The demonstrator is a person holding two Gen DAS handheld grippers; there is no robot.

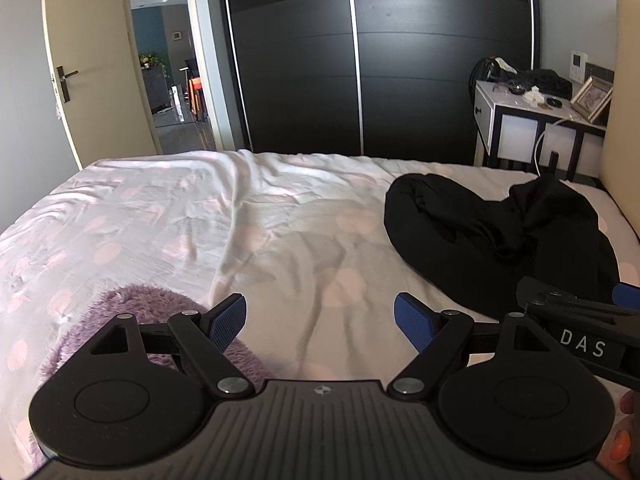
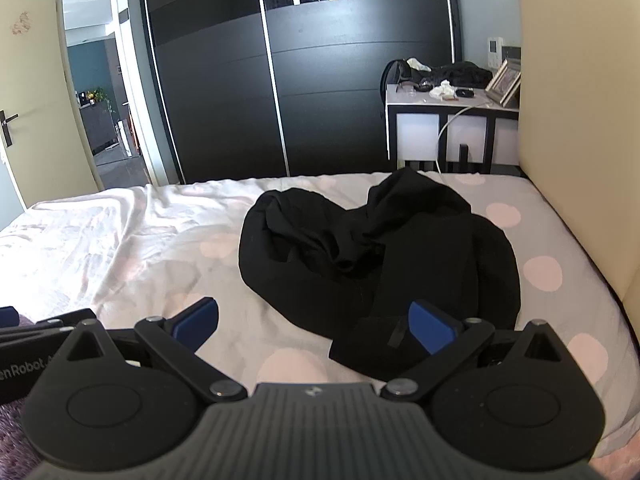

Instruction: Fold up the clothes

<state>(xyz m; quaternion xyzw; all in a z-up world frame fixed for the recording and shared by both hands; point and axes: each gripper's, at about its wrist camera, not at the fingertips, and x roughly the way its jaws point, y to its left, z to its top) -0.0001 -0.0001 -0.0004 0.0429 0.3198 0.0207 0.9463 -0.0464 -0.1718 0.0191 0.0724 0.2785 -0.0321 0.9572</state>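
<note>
A crumpled black garment [image 1: 500,240] [image 2: 376,256] lies in a heap on the right half of the bed [image 1: 248,216] [image 2: 120,240]. My left gripper [image 1: 320,322] hovers open over bare sheet, well left of the heap, with nothing between its blue pads. My right gripper [image 2: 314,326] is open too, low over the near edge of the garment; its right pad [image 2: 430,326] overlaps the cloth in view, and contact cannot be told. The right gripper's body [image 1: 580,320] shows at the edge of the left wrist view.
A fluffy purple blanket [image 1: 132,312] lies at the bed's near left. A cream headboard [image 2: 580,140] borders the right side. Beyond the bed stand a black sliding wardrobe [image 1: 360,60], a cluttered white side table [image 1: 540,112] and an open door [image 1: 92,60].
</note>
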